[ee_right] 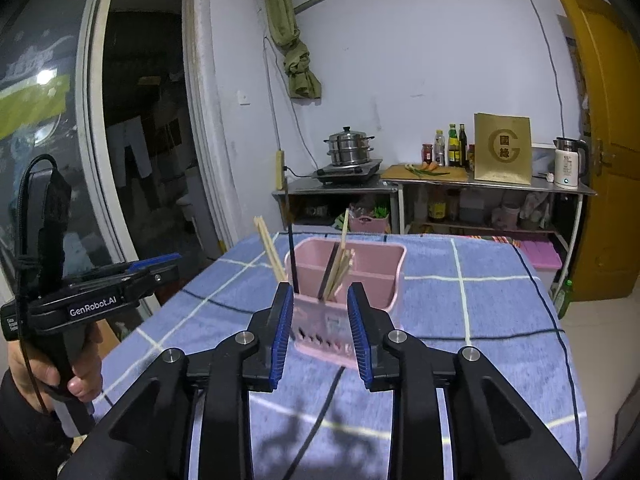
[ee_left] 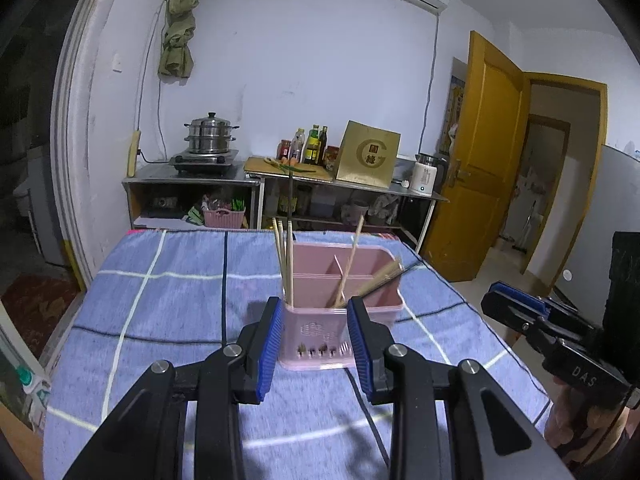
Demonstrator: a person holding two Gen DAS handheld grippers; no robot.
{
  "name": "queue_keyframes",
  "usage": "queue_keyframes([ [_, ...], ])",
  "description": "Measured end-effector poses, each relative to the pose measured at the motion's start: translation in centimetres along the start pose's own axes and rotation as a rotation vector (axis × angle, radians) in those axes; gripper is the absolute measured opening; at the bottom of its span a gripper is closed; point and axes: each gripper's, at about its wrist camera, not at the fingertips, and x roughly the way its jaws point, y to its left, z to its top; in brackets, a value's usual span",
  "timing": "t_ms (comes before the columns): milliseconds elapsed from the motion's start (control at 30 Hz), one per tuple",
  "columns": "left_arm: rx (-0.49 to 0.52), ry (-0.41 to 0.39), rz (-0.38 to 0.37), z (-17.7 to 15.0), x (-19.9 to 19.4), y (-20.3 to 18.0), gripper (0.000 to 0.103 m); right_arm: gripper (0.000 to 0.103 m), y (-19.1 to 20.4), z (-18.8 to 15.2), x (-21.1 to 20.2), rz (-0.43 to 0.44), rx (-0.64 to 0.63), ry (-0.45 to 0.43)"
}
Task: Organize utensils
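- Pink plastic holder (ee_left: 344,280) is standing upright on the blue checked cloth (ee_left: 168,304) of the bench, directly ahead of both tools and a little beyond their tips.
- Left tool (ee_left: 314,344) is pointing straight at the near narrow end of the holder; its jaws are standing part open, nothing is between them, and the blue pads (ee_left: 267,350) are not touching the pink wall.
- Right tool (ee_right: 320,332) is standing the same way in its own view: jaws part open and empty, the holder (ee_right: 348,276) just past the tips.
- Pale wooden chopsticks (ee_left: 285,264) are standing almost upright in the near left compartment, their tops rising above the rim; another bunch (ee_left: 374,282) is leaning to the right in the middle compartment, and one dark stick (ee_right: 292,260) is standing at the near left corner.
- Long axis of the holder is running away from the tools, toward the far kitchen shelf.
- Neither hand is looking clearly nearer; the two are at about the same reach, the left one slightly more in line with the upright chopsticks.
- Any further sorting, I judge, is needing a reach forward and up to the stick tops, not down to the cloth.
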Motion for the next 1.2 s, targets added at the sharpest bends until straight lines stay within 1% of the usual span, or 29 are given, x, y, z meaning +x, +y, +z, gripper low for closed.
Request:
queue_keyframes([
  [200,0.002,0.009,0.025,-3.8,-1.4,-0.7,0.033,0.032,1.1,-3.2,-1.3,-0.026,-0.023,0.018],
  [333,0.001,0.018,0.040,-6.1,-2.1,-1.1,0.033,0.032,1.3,-5.1,-2.1,-0.042,-0.009,0.024],
  [533,-0.010,0.026,0.048,-8.7,-2.9,-1.3,0.033,0.032,1.4,-7.1,-3.2,-0.057,0.017,0.037],
  [667,-0.008,0.034,0.052,-10.4,-3.3,-1.6,0.033,0.032,2.3,-8.6,-3.8,-0.068,0.013,0.049],
  [933,0.015,0.041,0.056,-13.1,-4.0,-2.8,0.033,0.032,3.6,-10.9,-4.8,-0.089,-0.017,0.050],
  [1200,0.024,0.034,0.058,-14.1,-4.4,-3.2,0.033,0.033,4.0,-12.0,-5.2,-0.100,-0.016,0.057],
])
